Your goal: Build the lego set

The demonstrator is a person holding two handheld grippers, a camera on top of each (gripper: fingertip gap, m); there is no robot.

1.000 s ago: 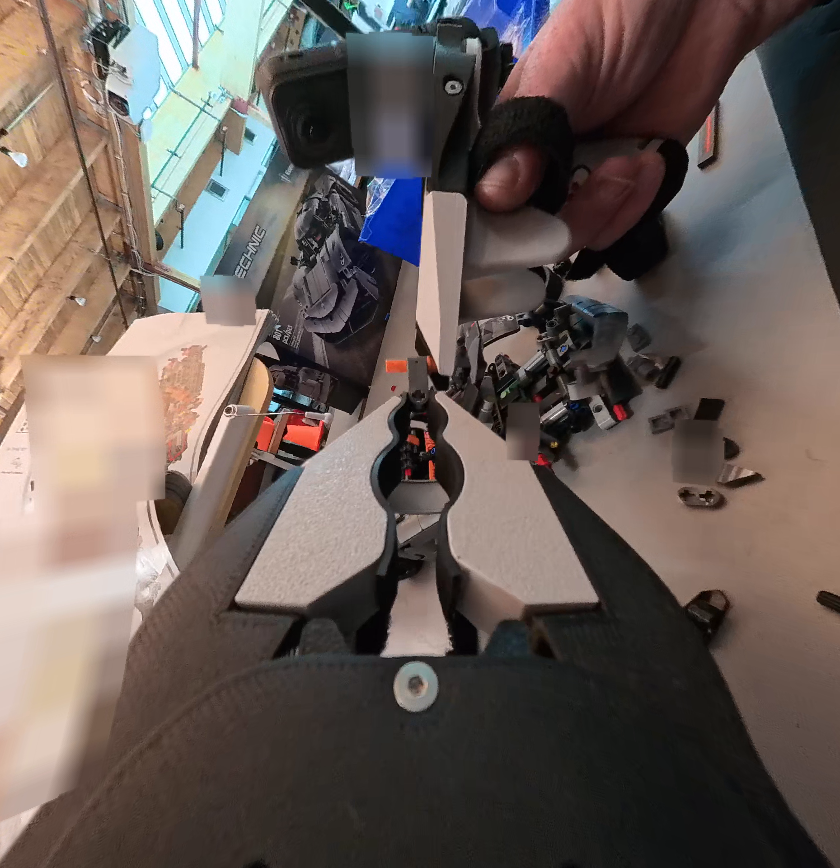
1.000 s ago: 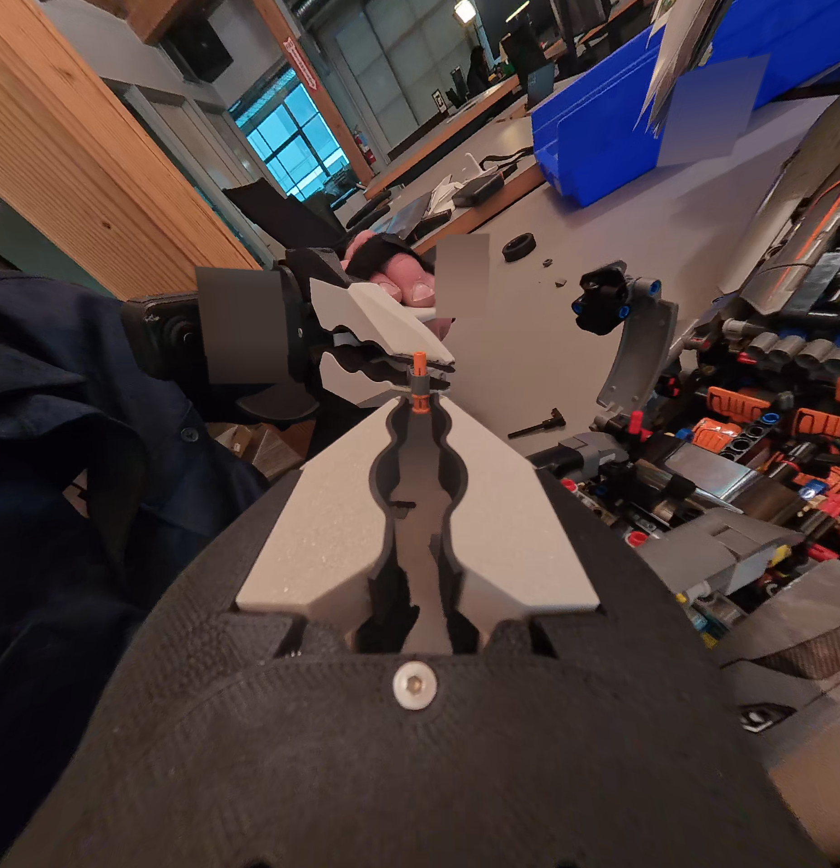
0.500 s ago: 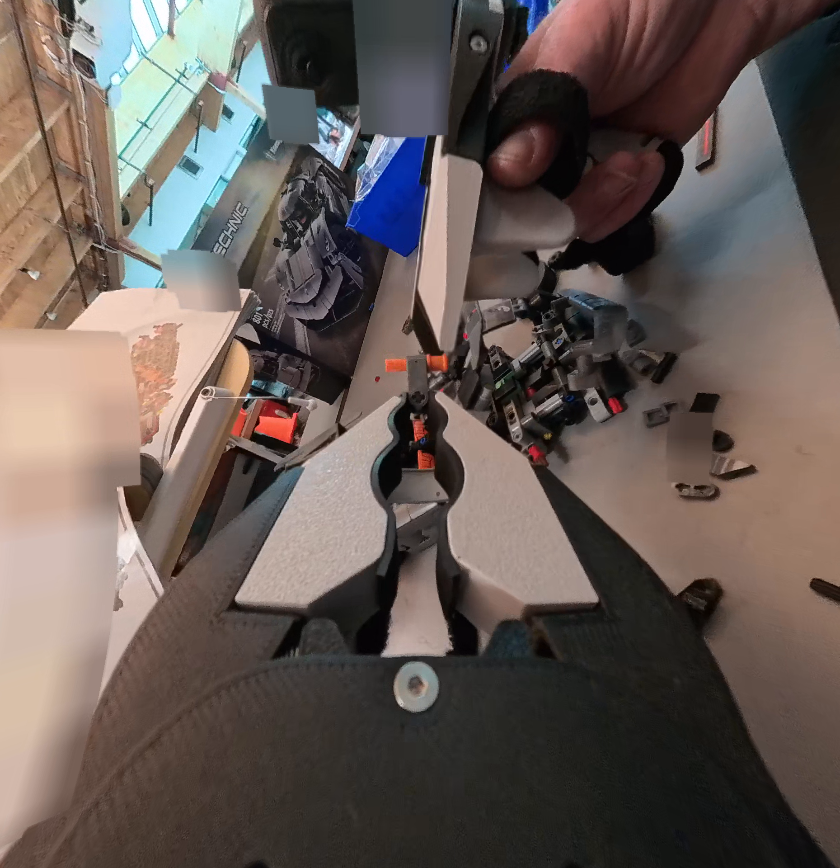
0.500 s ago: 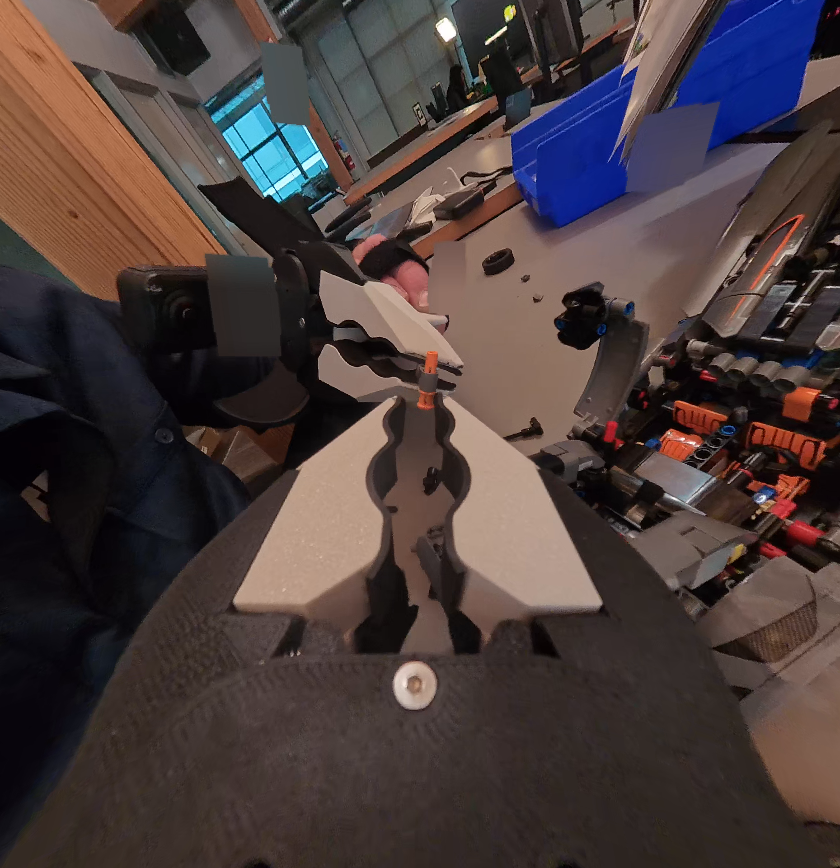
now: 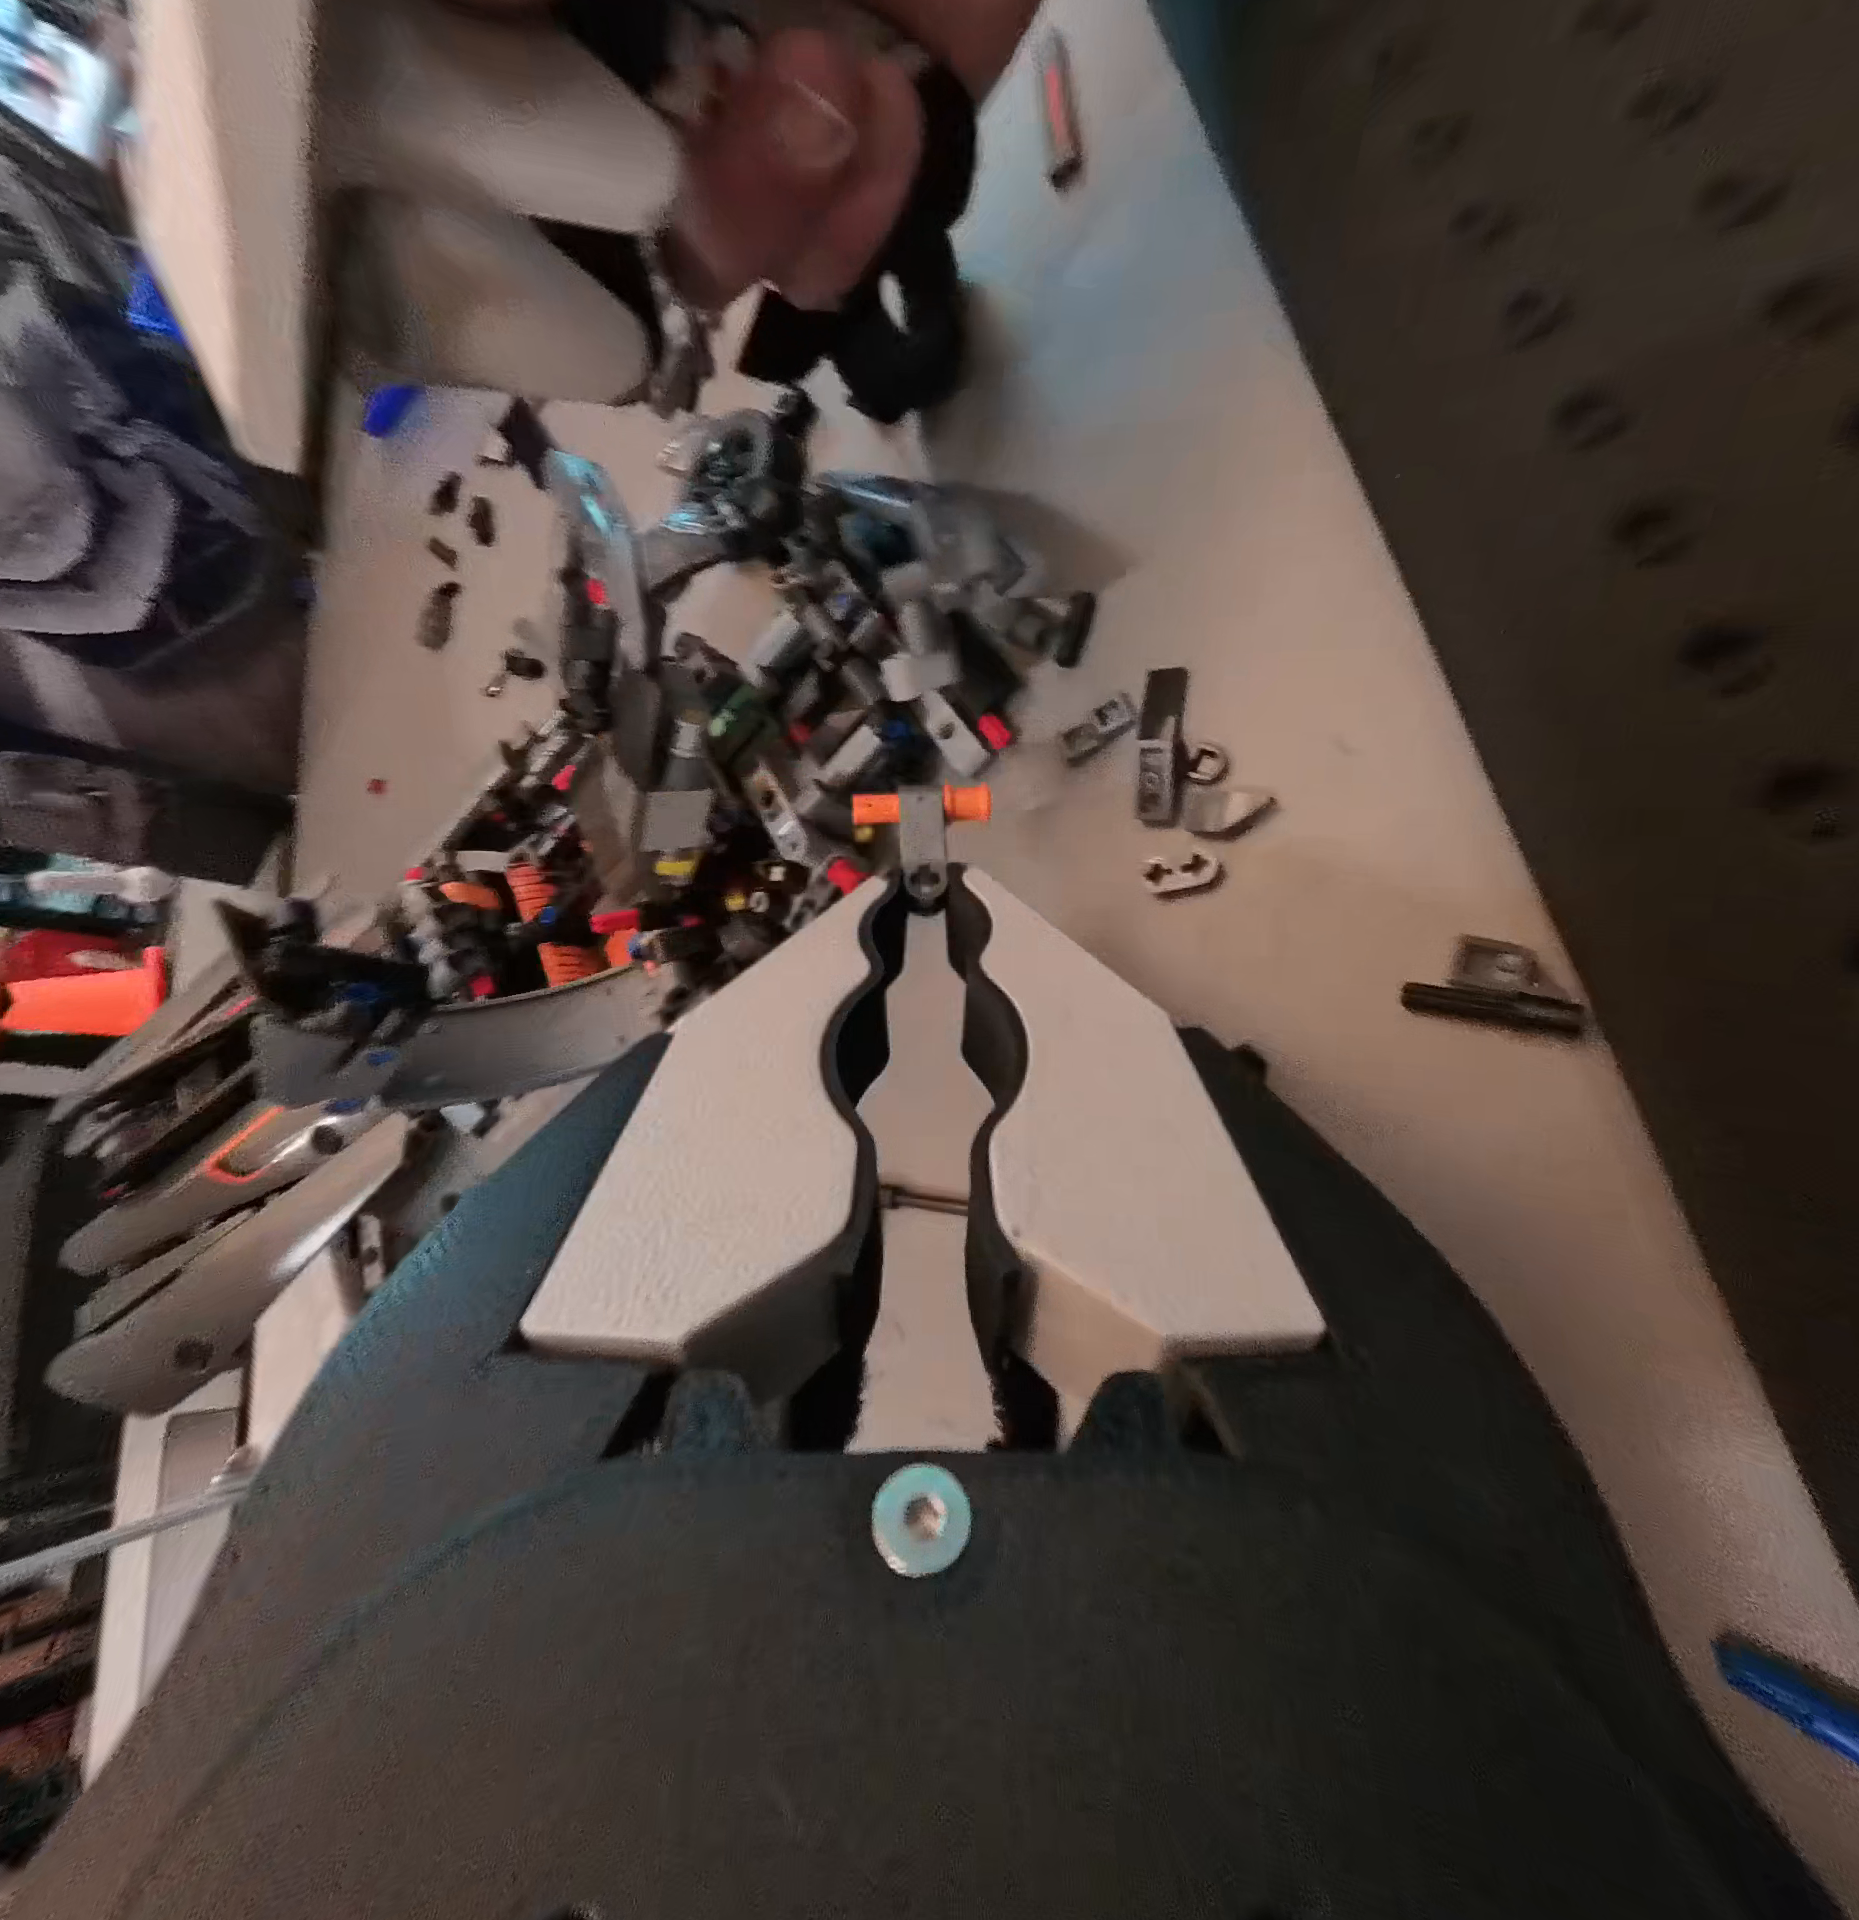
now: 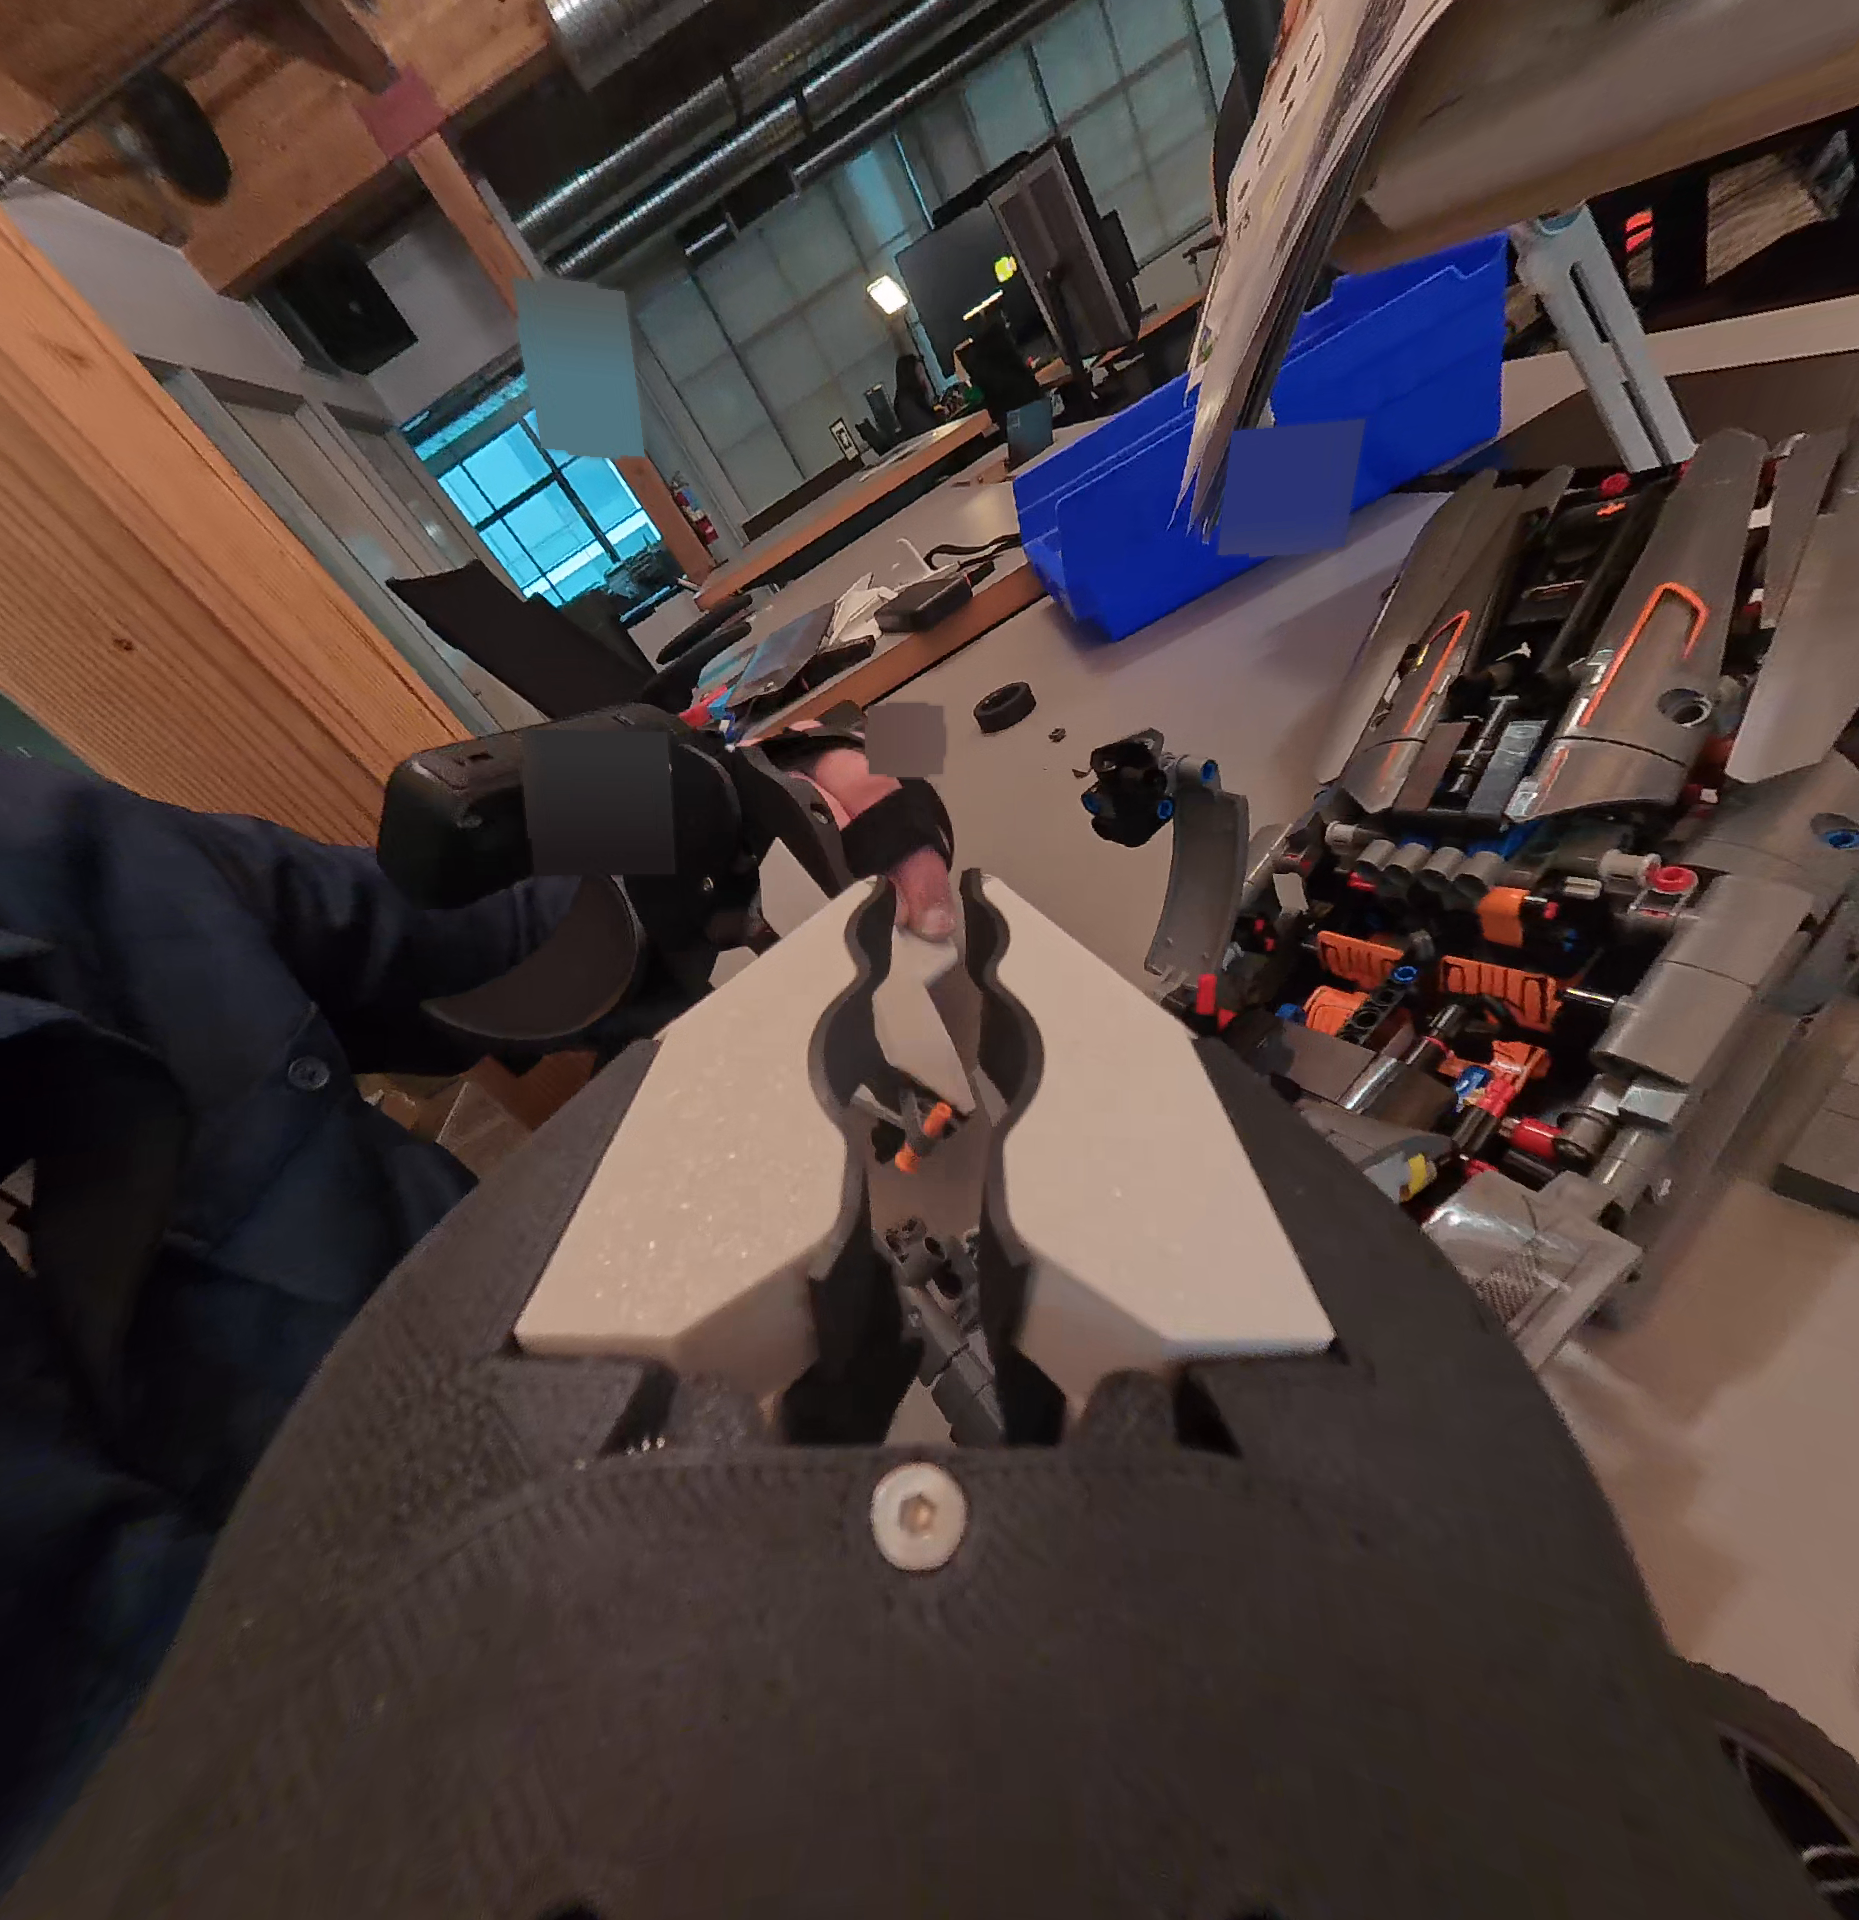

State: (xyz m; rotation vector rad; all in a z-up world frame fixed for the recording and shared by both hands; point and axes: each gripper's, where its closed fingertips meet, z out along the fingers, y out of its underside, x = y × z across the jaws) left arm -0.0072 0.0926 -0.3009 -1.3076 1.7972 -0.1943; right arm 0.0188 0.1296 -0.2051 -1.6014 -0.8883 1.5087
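Observation:
My left gripper (image 5: 923, 885) is shut on a small grey connector with an orange pin (image 5: 920, 819) through it, held above the table. In the right wrist view the left gripper (image 6: 935, 1107) and the connector with the orange pin (image 6: 927, 1130) show through the gap between my right gripper's fingers. My right gripper (image 6: 925, 885) is open and empty, just above the left one; it also appears blurred at the top left of the left wrist view (image 5: 468, 208). The partly built grey, black and orange lego car (image 6: 1527, 935) lies on the table to the right.
A grey arch panel (image 6: 1205, 883) stands by the car. A blue bin (image 6: 1268, 499), a booklet (image 6: 1278, 208) and a black tyre (image 6: 1006, 707) lie farther back. Loose pieces (image 5: 1164, 727) and a black axle (image 5: 1491, 1003) lie on the table (image 5: 1268, 1039). A dark sleeve (image 6: 125, 1039) is at left. My hands' fingertips stand some 10 centimeters from each other. From my left tips it is roughly 9 centimeters to the black axle (image 5: 1491, 1003); from my right, 20 centimeters.
The right gripper has let go of the orange pin and opened, now over the left gripper. The left gripper keeps the connector and has swung down toward the table.

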